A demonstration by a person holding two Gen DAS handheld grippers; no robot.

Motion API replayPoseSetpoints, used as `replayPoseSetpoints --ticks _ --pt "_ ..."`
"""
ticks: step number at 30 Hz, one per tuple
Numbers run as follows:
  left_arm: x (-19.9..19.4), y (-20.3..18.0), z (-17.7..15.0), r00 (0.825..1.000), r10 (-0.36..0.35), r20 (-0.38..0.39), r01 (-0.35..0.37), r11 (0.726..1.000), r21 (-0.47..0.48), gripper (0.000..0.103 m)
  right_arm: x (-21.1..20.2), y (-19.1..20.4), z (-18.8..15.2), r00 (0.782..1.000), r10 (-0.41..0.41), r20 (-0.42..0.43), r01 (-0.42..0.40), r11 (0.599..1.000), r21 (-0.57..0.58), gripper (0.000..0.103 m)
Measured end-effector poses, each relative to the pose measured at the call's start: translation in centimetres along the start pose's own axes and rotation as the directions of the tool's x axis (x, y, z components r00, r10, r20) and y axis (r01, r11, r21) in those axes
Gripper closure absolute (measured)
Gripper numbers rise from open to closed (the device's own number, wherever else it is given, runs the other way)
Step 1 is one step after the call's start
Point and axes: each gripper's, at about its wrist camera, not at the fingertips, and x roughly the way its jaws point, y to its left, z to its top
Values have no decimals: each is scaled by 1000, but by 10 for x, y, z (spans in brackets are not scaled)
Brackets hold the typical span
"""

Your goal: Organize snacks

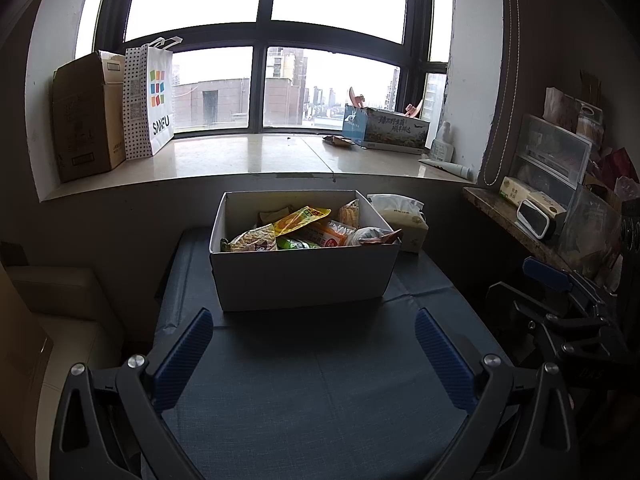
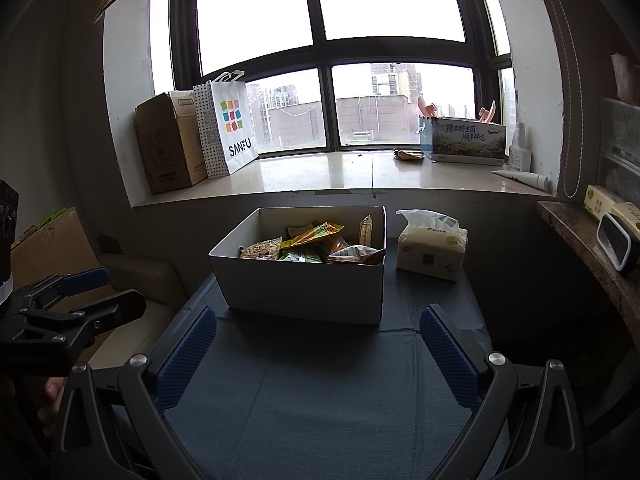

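A white cardboard box (image 1: 304, 276) (image 2: 304, 292) stands on the dark blue table mat (image 1: 320, 392) (image 2: 320, 400), filled with several snack packets. A yellow packet (image 1: 301, 219) (image 2: 314, 233) lies on top of the pile. My left gripper (image 1: 314, 336) hovers open over the mat, a little short of the box's near wall, with nothing between its blue pads. My right gripper (image 2: 318, 334) is likewise open and empty just before the box. Each gripper shows at the edge of the other's view: the right one (image 1: 560, 296), the left one (image 2: 76, 296).
A tissue pack (image 1: 402, 220) (image 2: 432, 246) sits beside the box on its right. Behind runs a window sill (image 1: 248, 160) with a cardboard carton (image 1: 88, 120), a white paper bag (image 1: 150, 100) and a printed box (image 1: 386, 128). A cluttered shelf (image 1: 520, 216) flanks the right.
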Motion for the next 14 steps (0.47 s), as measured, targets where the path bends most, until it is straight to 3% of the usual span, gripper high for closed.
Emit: replayPoseSetpoints --ticks 14 --pt "1 2 -2 1000 -6 -1 6 1000 -6 0 2 1 -2 1000 2 -7 -2 1000 -4 0"
